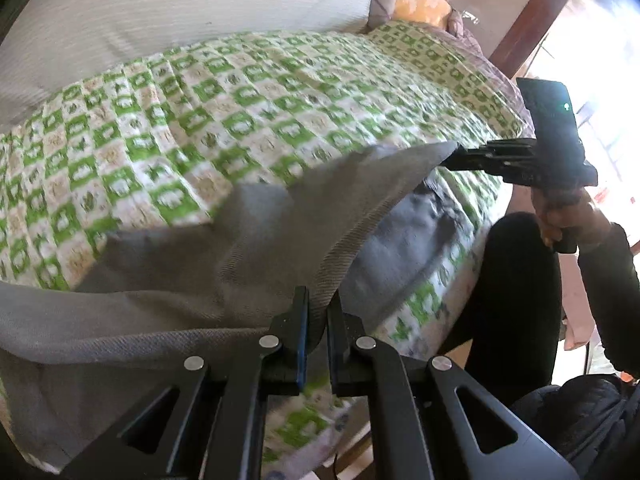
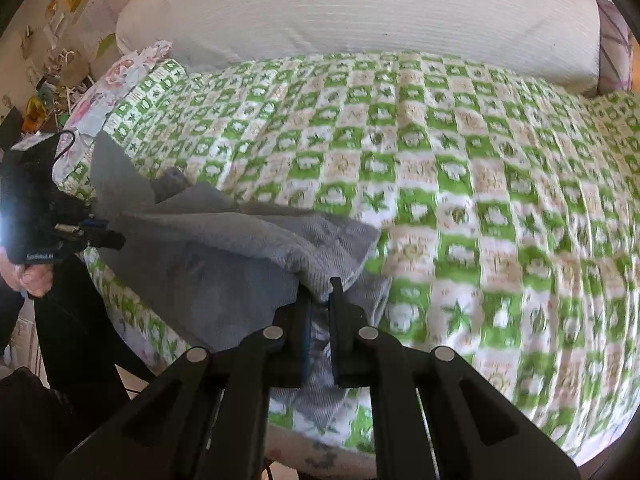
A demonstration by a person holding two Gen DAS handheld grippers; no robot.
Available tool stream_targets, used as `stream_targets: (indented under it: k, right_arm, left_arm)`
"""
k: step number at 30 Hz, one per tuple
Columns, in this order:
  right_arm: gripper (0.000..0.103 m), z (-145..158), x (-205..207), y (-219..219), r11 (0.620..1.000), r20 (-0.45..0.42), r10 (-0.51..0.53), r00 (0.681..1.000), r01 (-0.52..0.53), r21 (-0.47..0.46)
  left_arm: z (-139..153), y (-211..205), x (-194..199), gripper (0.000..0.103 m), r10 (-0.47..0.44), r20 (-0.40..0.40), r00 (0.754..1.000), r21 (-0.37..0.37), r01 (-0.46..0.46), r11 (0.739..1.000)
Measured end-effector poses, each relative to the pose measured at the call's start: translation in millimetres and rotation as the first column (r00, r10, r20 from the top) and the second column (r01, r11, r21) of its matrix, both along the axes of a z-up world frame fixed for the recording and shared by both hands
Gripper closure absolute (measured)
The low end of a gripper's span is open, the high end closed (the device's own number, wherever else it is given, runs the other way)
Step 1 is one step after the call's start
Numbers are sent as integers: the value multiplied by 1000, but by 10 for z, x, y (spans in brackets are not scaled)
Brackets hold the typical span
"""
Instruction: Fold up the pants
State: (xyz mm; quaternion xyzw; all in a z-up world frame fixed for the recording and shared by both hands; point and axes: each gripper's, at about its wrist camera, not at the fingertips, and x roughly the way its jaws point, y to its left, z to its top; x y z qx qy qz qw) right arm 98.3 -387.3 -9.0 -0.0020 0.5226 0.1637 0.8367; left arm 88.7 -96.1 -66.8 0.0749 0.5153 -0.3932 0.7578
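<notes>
Grey pants (image 1: 256, 240) are lifted off a bed with a green and white checked cover (image 1: 240, 96). My left gripper (image 1: 318, 300) is shut on one edge of the pants at the near side of the bed. My right gripper (image 1: 452, 156) is shut on another corner, stretching the cloth between them. In the right wrist view the pants (image 2: 224, 264) hang from my right gripper (image 2: 320, 286), and my left gripper (image 2: 116, 238) holds the far end at the left. Part of the pants still lies on the cover.
A large white pillow (image 2: 360, 12) lies along the far side of the bed. A floral pillow (image 2: 116, 84) is at the left, a yellow cushion (image 1: 420, 0) at the other end. The person's dark legs (image 1: 516, 300) stand by the bed edge.
</notes>
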Motion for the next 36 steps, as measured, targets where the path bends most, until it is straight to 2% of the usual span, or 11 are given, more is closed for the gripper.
stream_targets:
  k: [6,8,11,14,20,27,32,36]
  right_arm:
    - [95,8,-167,-32,1000,25,5,1000,-5,14]
    - [95,-29,-195,-32,1000,-2,8,1000,-8,21]
    - [95,-121,-264,11,1000,-35,11,999,-12,-15]
    - [94,-102,-341,54,999,-19,25,1000,-25,-35]
    - [95,-32,-474,117,990,-8,38,999,-39,-139]
    - [93,-333,-451,76,983,-165,-28,986,-3,-184]
    - [92,-242,-506,-39,992,-172,-58,983,38,-119]
    - [91,-62,-547,-117,997,-151,-70,986,62,-56]
  left_arm:
    - [-133,5,-149,97,19,-36,999,-5,-19,1000]
    - [-204,14,-165,97,30,-51,998,2,-30,1000]
    - [-301,12,-161,97,51,-62,997,16,-50,999]
    - [-375,23,-152,97,66,-76,995,20,-65,998]
    - [-425,-37,-182,97,63,-73,995,25,-62,998]
    - [-491,-60,-188,96,65,-78,995,25,-63,998]
    - [-364,23,-177,88,74,-80,994,-23,-76,997]
    - [-216,43,-193,71,63,-66,996,-53,-66,996]
